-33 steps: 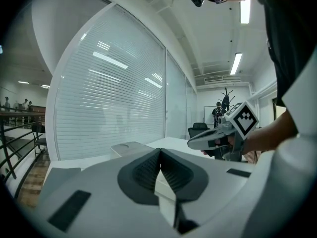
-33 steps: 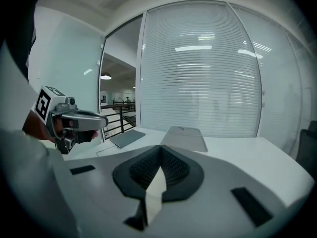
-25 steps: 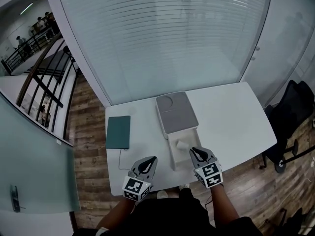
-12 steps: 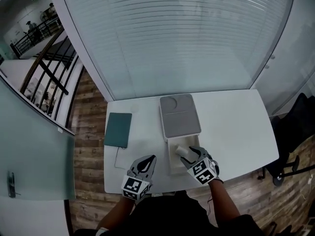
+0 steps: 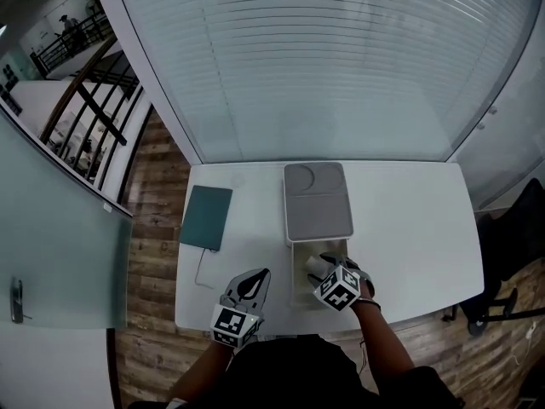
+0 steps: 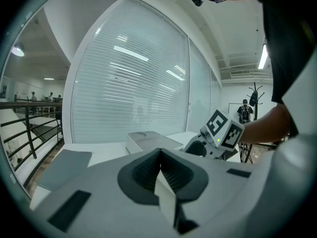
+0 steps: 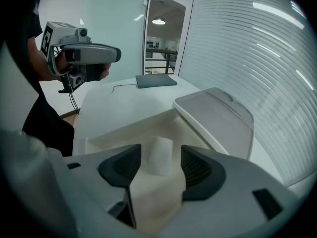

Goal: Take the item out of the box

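Observation:
A white box (image 5: 297,284) lies on the white table (image 5: 400,228), its grey lid (image 5: 317,200) slid back toward the window. Inside the open part stands a small white item (image 7: 160,155), also seen as a pale cylinder (image 5: 312,266) in the head view. My right gripper (image 5: 327,267) reaches into the box; its jaws are opening and stand on either side of the item (image 7: 160,155) without pressing on it. My left gripper (image 5: 254,283) hovers over the table's near edge, left of the box, jaws shut and empty.
A dark green notebook (image 5: 205,217) lies at the table's left with a thin cable (image 5: 201,273) beside it. A frosted glass wall (image 5: 324,66) runs behind the table. A black chair base (image 5: 490,313) stands on the wooden floor at the right.
My right gripper has moved left and forward from beside the box into its open part, and its jaws have spread around the white item. The left gripper has stayed in place.

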Tool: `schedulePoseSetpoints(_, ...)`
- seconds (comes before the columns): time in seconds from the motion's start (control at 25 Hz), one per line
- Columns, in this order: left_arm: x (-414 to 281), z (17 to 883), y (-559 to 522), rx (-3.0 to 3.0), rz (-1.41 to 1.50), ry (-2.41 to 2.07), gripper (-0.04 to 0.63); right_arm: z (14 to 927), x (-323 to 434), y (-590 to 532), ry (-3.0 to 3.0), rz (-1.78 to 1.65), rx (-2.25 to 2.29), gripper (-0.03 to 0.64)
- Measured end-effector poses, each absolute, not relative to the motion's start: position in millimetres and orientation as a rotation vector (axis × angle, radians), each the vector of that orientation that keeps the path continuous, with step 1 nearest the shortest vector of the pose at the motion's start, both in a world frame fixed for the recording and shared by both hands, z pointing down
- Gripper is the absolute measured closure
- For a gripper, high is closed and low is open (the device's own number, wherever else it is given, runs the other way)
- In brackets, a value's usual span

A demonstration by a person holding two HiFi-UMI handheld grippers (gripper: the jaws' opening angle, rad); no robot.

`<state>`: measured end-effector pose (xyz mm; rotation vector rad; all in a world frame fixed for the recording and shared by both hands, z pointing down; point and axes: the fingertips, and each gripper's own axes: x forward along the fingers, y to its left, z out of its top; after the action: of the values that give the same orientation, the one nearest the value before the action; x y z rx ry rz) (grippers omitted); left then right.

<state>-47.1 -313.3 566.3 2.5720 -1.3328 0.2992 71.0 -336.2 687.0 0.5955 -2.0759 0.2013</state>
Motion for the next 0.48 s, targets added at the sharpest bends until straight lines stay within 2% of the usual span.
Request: schedulePoseSetpoints(0.48, -65, 573, -311, 2.508, 0.325, -1.413, 0.583, 716, 64, -340, -1.951, 0.177, 0.514, 0.427)
